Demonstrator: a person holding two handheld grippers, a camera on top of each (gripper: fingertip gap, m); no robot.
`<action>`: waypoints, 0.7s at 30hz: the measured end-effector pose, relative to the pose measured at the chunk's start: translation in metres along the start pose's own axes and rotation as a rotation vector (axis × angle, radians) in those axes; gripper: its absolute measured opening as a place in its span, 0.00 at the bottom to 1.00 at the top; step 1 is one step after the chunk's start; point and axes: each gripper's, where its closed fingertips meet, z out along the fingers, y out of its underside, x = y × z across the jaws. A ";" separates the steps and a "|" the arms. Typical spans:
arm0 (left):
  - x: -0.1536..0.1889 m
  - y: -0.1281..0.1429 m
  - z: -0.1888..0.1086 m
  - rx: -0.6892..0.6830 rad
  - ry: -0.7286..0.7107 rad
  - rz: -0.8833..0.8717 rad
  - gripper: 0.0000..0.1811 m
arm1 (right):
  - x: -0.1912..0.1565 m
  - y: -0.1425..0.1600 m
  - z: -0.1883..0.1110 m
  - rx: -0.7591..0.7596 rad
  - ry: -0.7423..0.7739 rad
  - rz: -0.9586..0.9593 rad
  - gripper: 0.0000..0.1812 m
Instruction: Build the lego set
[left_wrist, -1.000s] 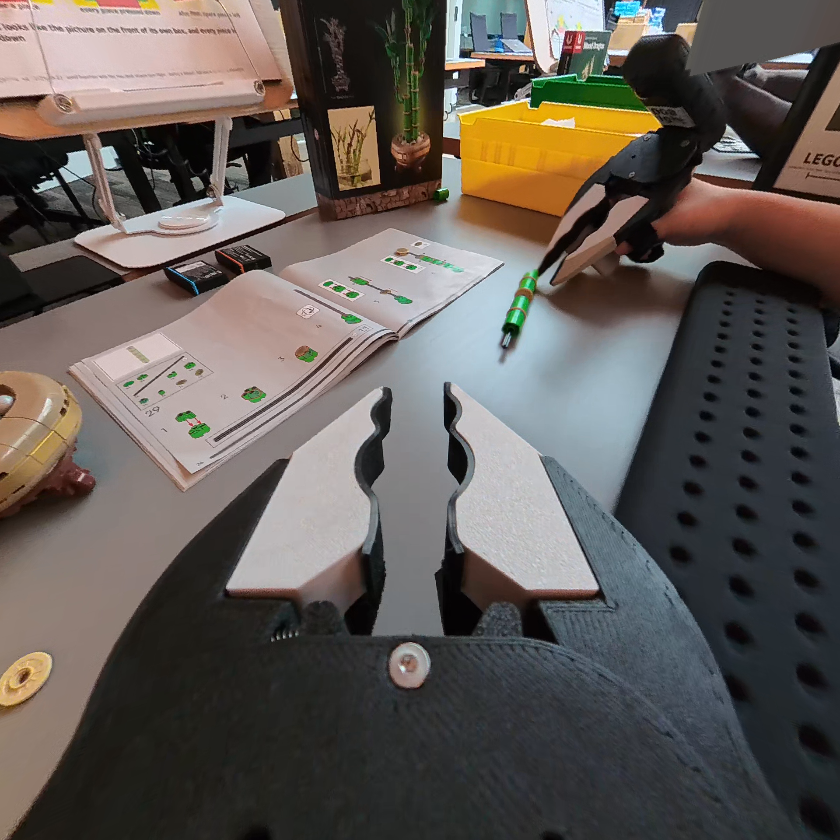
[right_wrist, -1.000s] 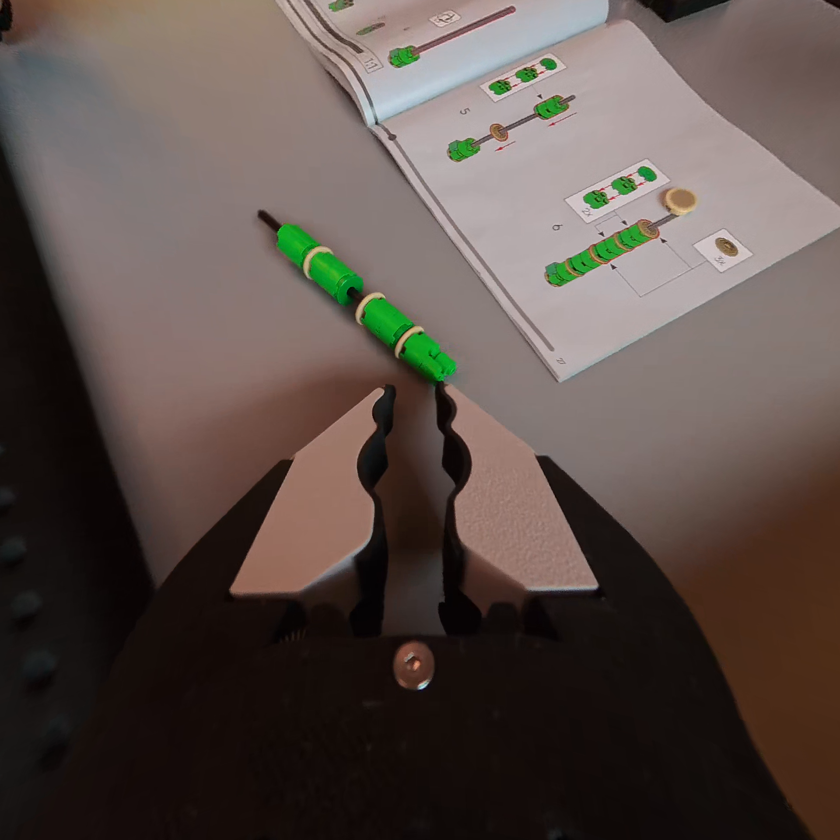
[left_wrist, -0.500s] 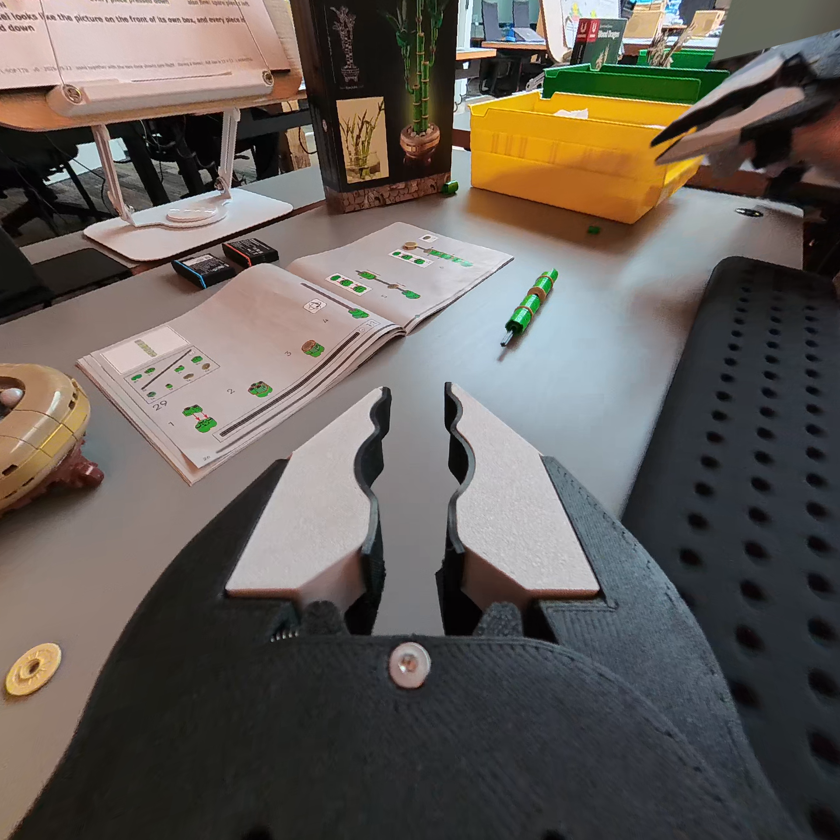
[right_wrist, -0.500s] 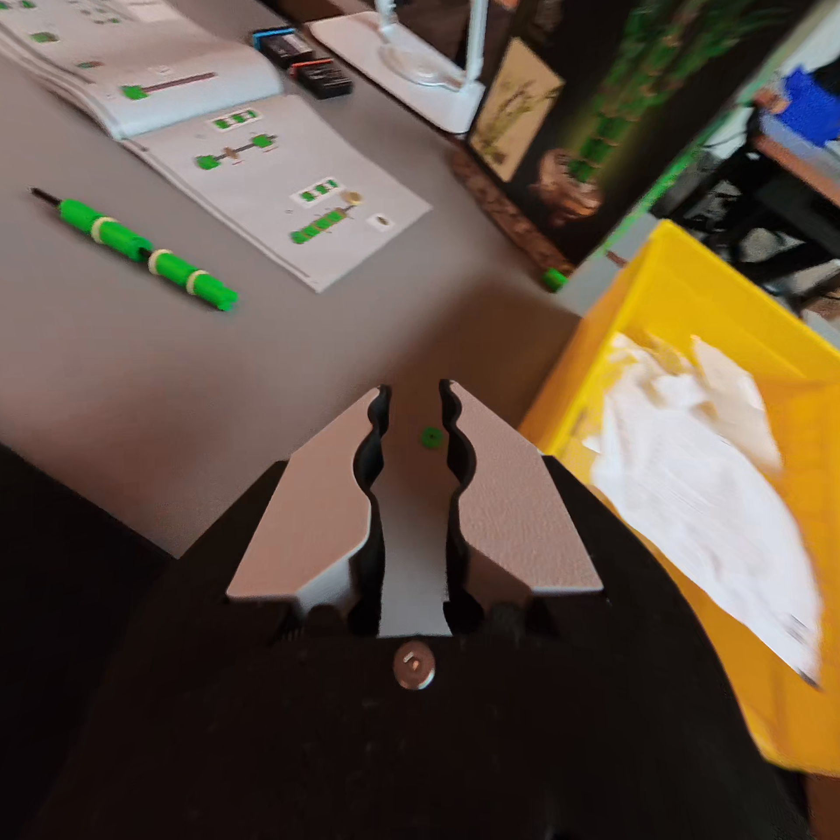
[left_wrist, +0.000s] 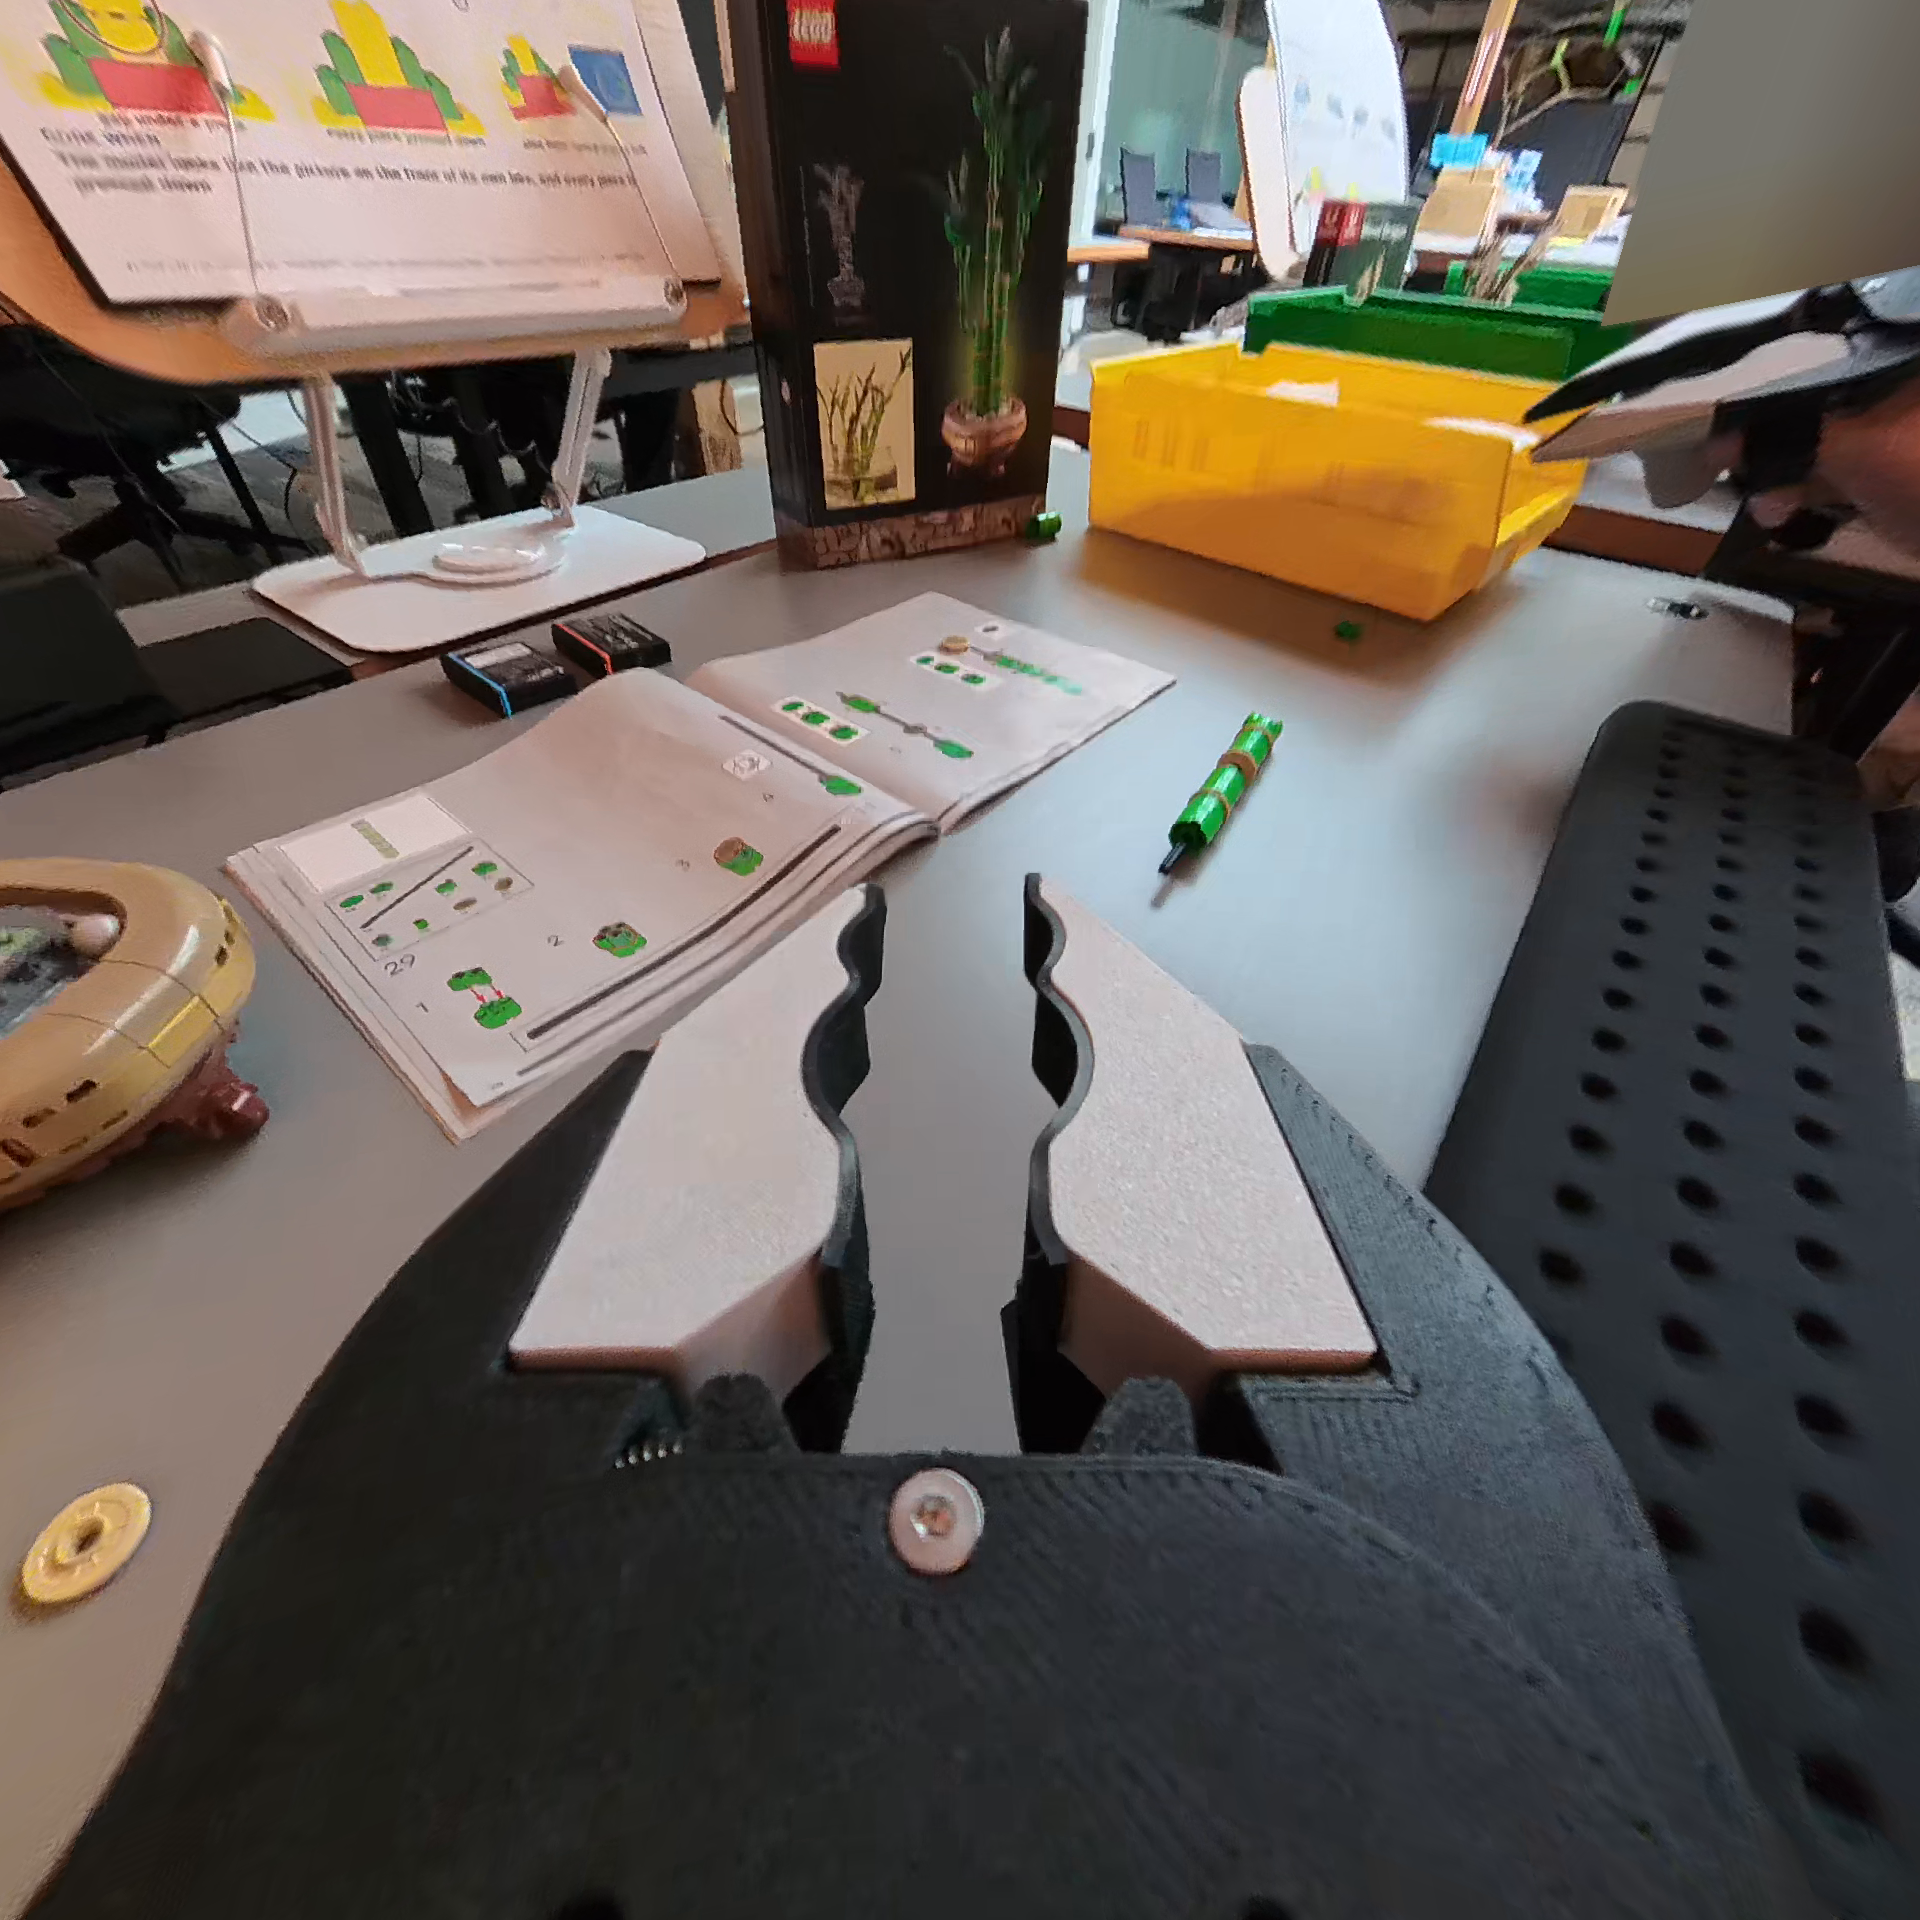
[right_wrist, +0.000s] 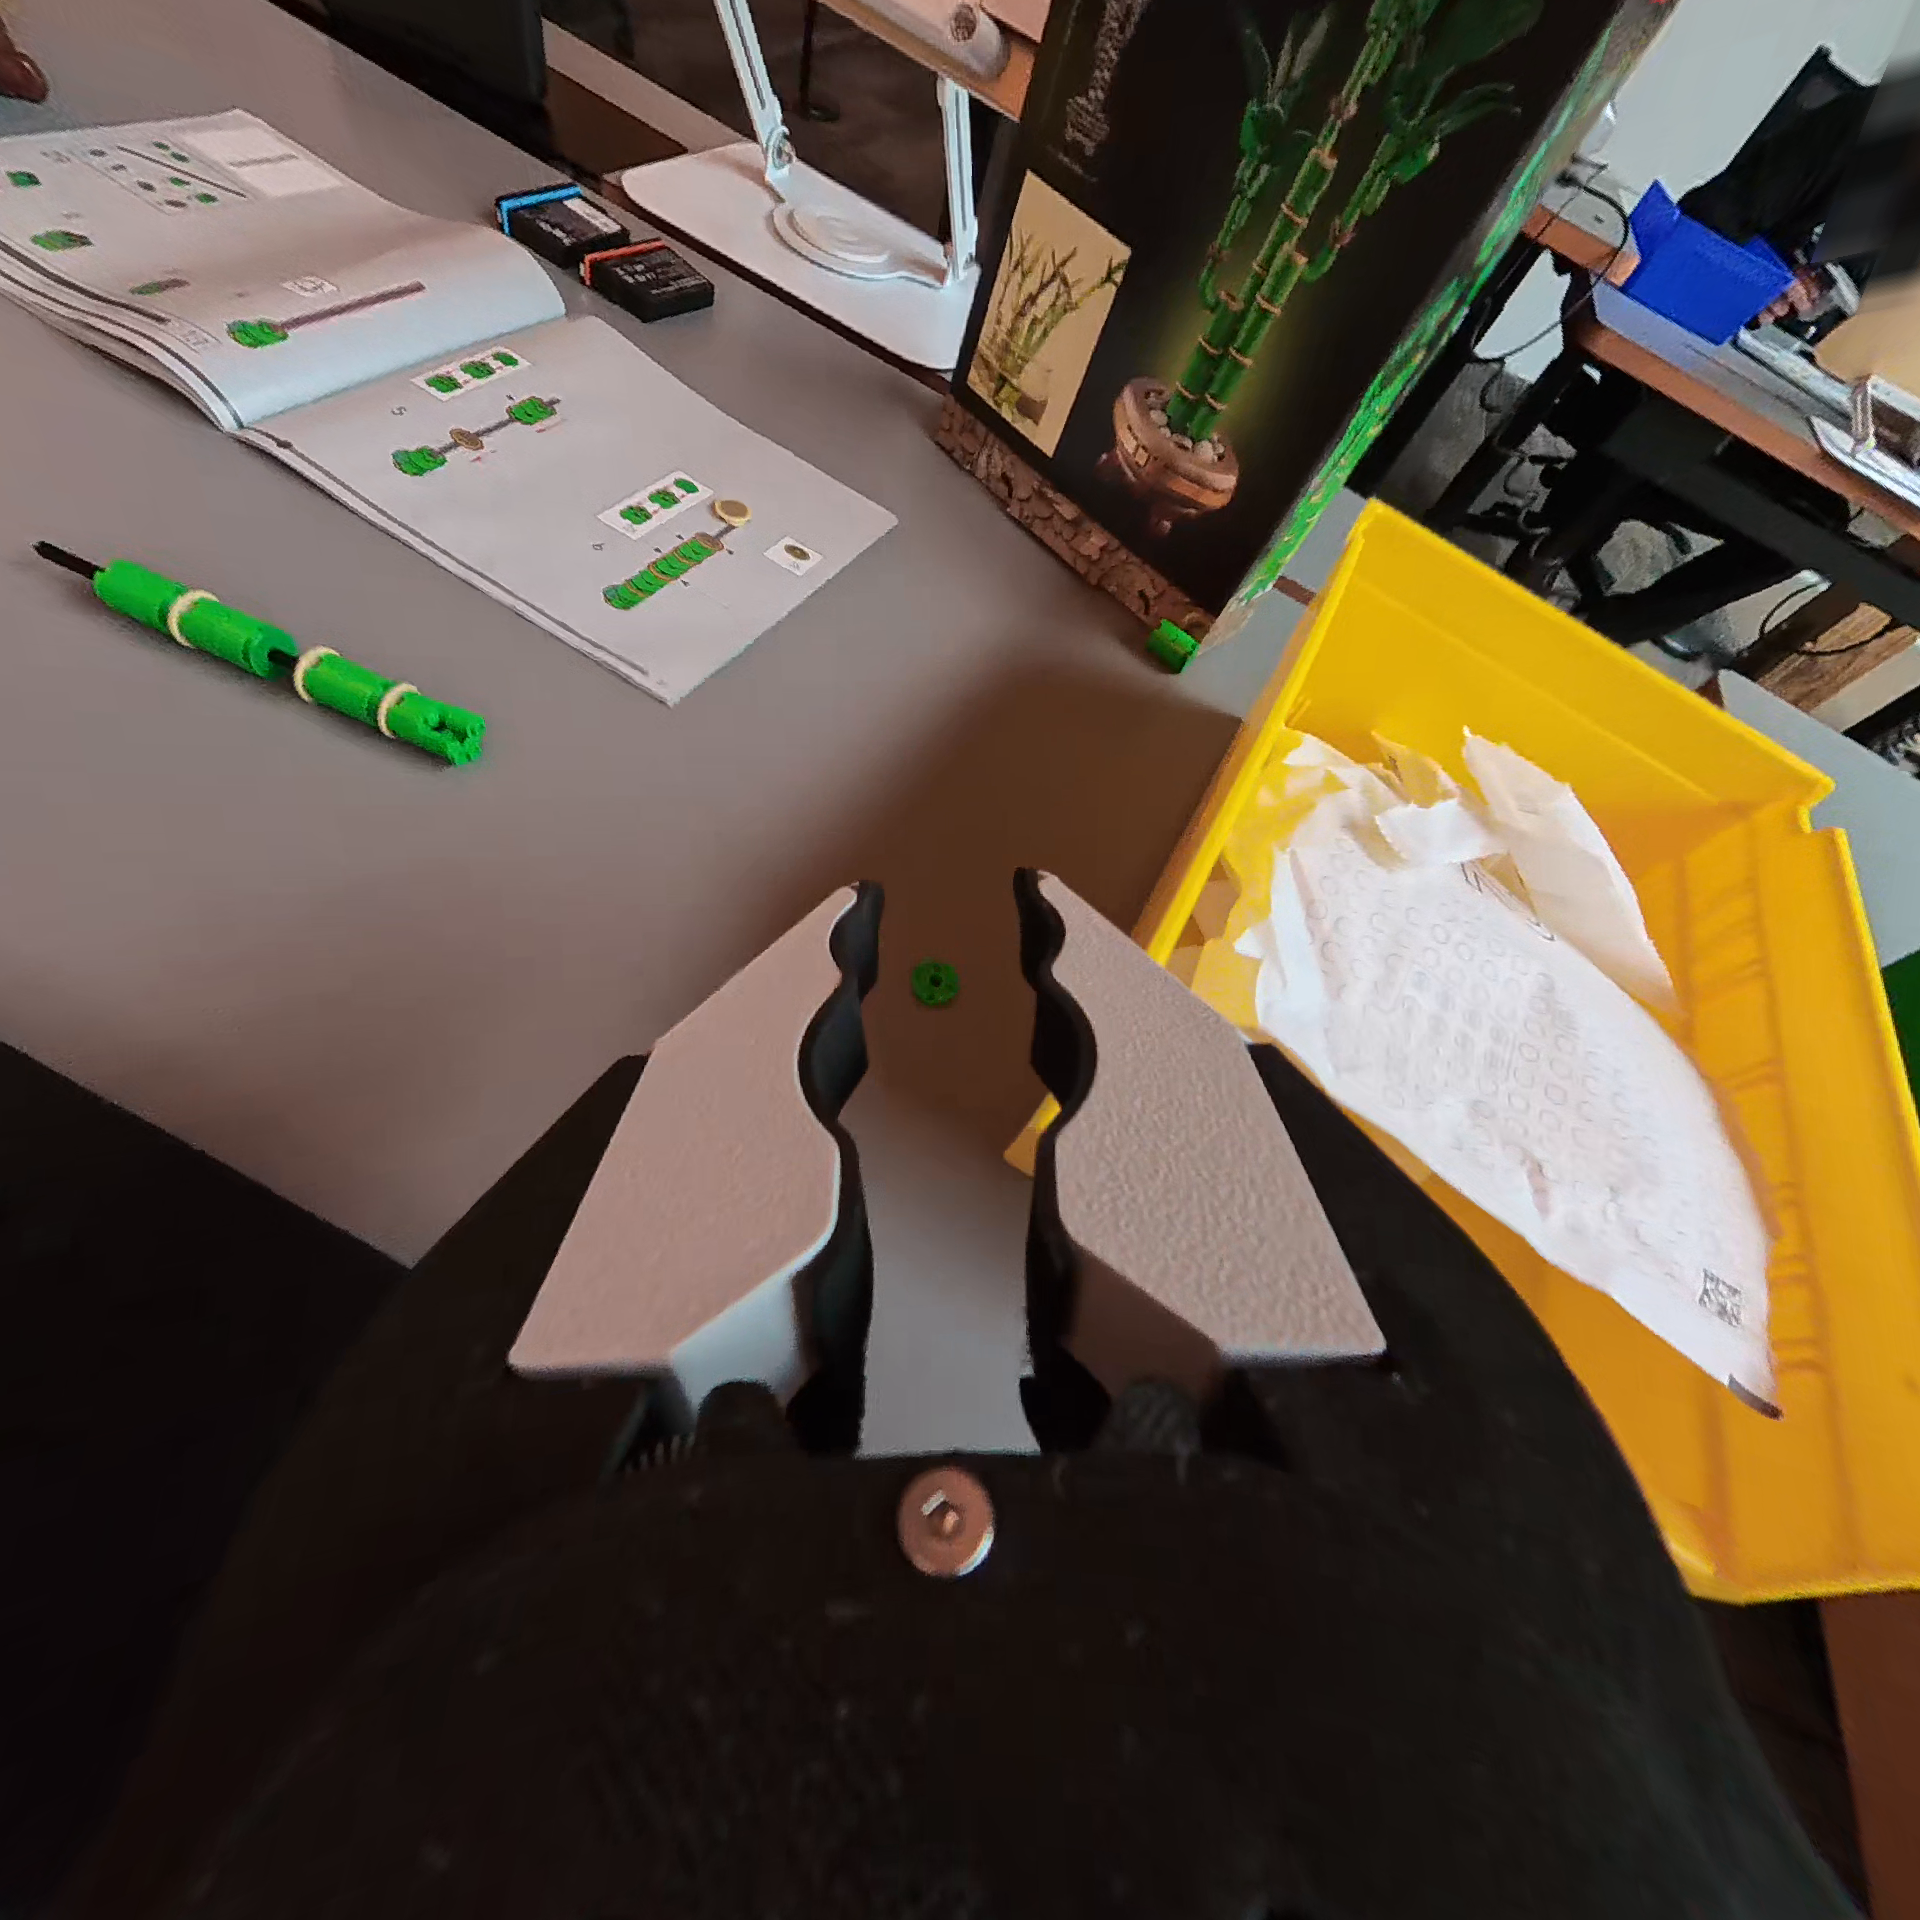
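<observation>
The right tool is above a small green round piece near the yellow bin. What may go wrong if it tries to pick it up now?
1. The small green round piece lies flat on the table, so the open right tool may slip and flick it away.
2. The yellow bin stands close beside it; the tool may bump its wall.

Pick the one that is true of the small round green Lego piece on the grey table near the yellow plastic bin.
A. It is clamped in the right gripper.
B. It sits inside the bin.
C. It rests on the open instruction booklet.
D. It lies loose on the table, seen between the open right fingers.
D: the small round green Lego piece lies on the grey table, seen in the gap of the open right gripper, touching neither finger, outside the yellow plastic bin.
</observation>
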 end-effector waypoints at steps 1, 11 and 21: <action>0.000 -0.008 0.001 0.014 0.010 0.004 0.13 | 0.002 -0.007 0.002 0.017 -0.005 -0.003 0.15; 0.003 -0.063 0.032 0.051 0.106 0.030 0.16 | 0.049 -0.107 0.042 0.294 -0.158 0.044 0.33; 0.012 -0.004 0.006 -0.118 0.026 0.078 0.17 | -0.096 -0.039 0.046 0.196 -0.456 -0.224 0.32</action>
